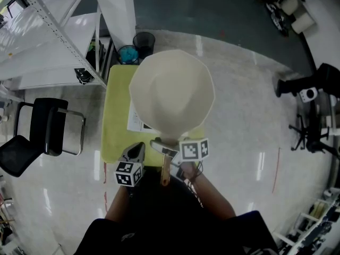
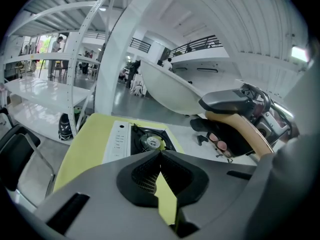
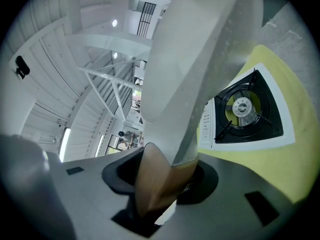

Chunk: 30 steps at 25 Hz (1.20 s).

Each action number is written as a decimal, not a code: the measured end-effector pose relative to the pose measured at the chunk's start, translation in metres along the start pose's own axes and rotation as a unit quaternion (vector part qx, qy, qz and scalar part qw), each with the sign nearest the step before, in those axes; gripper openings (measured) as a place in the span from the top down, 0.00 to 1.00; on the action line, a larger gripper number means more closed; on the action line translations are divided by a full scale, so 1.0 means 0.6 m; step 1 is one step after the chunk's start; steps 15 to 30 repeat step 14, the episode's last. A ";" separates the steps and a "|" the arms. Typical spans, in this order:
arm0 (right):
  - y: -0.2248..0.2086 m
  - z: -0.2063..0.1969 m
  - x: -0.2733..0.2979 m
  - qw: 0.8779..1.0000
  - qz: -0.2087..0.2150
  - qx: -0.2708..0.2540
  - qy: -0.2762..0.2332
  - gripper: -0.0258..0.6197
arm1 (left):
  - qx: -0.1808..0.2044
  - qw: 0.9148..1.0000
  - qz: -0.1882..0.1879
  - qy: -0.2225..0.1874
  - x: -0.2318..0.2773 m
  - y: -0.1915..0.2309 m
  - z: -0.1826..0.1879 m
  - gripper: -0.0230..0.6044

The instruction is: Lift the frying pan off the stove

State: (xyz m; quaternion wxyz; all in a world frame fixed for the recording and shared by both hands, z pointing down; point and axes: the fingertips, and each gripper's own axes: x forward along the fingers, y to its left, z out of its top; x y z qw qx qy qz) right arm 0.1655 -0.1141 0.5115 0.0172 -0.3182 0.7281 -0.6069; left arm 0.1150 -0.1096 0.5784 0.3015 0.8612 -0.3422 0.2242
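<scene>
The right gripper (image 3: 162, 181) is clamped on the wooden handle (image 1: 165, 173) of the frying pan (image 1: 171, 94), which hangs in the air above the stove (image 3: 247, 111) on the yellow table (image 1: 114, 132), while the left gripper (image 2: 160, 159) has its jaws together and empty.

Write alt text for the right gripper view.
The right gripper clamps the wooden handle of a cream frying pan, held clear of the stove. The stove's bare burner sits at right on a yellow table.

Cream frying pan (image 1: 171, 93) over yellow table (image 1: 116, 122), chair (image 1: 40, 134)
</scene>
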 end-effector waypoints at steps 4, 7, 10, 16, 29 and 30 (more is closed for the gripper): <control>0.001 -0.002 -0.001 1.000 -0.004 -0.002 0.002 0.67 | 0.000 1.000 -0.002 -0.001 -0.001 0.000 0.000 0.89; 0.003 -0.003 0.000 1.000 -0.004 -0.004 0.003 0.67 | 0.000 1.000 -0.002 0.000 0.000 0.000 -0.002 0.89; 0.007 -0.004 0.000 1.000 -0.005 -0.008 0.004 0.67 | -0.001 1.000 -0.002 -0.001 -0.004 0.000 -0.001 0.89; 0.010 -0.004 0.003 1.000 -0.006 -0.010 0.005 0.67 | -0.001 1.000 -0.001 -0.002 -0.007 0.003 0.001 0.89; 0.010 -0.004 0.003 1.000 -0.006 -0.010 0.005 0.67 | -0.001 1.000 -0.001 -0.002 -0.007 0.003 0.001 0.89; 0.010 -0.004 0.003 1.000 -0.006 -0.010 0.005 0.67 | -0.001 1.000 -0.001 -0.002 -0.007 0.003 0.001 0.89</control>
